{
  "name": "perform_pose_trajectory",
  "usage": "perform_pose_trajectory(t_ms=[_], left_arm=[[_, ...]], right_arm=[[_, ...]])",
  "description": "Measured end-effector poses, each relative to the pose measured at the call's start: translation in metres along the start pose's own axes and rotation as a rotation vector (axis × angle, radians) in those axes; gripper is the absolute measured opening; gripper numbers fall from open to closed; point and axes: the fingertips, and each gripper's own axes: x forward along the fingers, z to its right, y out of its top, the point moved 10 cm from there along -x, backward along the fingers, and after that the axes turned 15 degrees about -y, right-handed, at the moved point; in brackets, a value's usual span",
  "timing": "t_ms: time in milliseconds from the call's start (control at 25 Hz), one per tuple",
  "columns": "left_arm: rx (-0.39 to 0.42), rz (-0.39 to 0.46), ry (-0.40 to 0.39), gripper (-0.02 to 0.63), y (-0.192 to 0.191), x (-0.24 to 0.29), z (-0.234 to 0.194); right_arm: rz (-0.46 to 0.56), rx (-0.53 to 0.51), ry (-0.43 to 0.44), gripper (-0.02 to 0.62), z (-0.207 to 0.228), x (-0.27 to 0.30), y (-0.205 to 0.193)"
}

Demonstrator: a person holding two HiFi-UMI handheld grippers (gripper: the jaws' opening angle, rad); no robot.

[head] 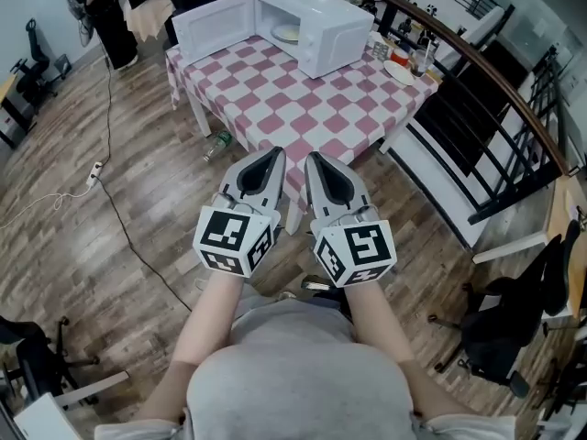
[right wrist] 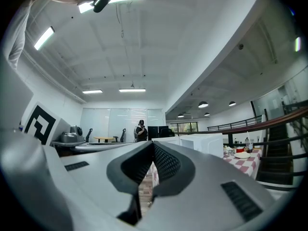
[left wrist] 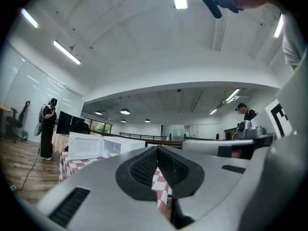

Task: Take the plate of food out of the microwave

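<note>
A white microwave (head: 312,21) stands at the far end of a table (head: 275,99) covered in a red-and-white checked cloth. Its door (head: 211,24) is swung open to the left. Inside lies a pale plate of food (head: 287,34). My left gripper (head: 274,157) and right gripper (head: 313,159) are held side by side in front of my body, at the table's near edge and far from the microwave. Both are shut with nothing between the jaws. The left gripper view shows the microwave (left wrist: 120,145) beyond my left gripper (left wrist: 156,150). The right gripper view shows it (right wrist: 204,143) beyond my right gripper (right wrist: 153,148).
Bottles, cans and a small plate (head: 400,71) crowd the table's far right corner. A black railing (head: 495,90) and a bench run along the right. A person (head: 103,12) stands at the far left. On the floor lie a cable with a power strip (head: 94,174) and a bottle (head: 217,142).
</note>
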Motion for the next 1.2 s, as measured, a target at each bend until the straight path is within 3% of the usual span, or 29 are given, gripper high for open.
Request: perform_pose_trajectory(t_ms=[1200], left_arm=[[-0.026,-0.036,-0.148,0.003,0.016,-0.018,-0.22]], right_arm=[[-0.028,-0.009,-0.188,0.026,-0.119,0.167,-0.027]])
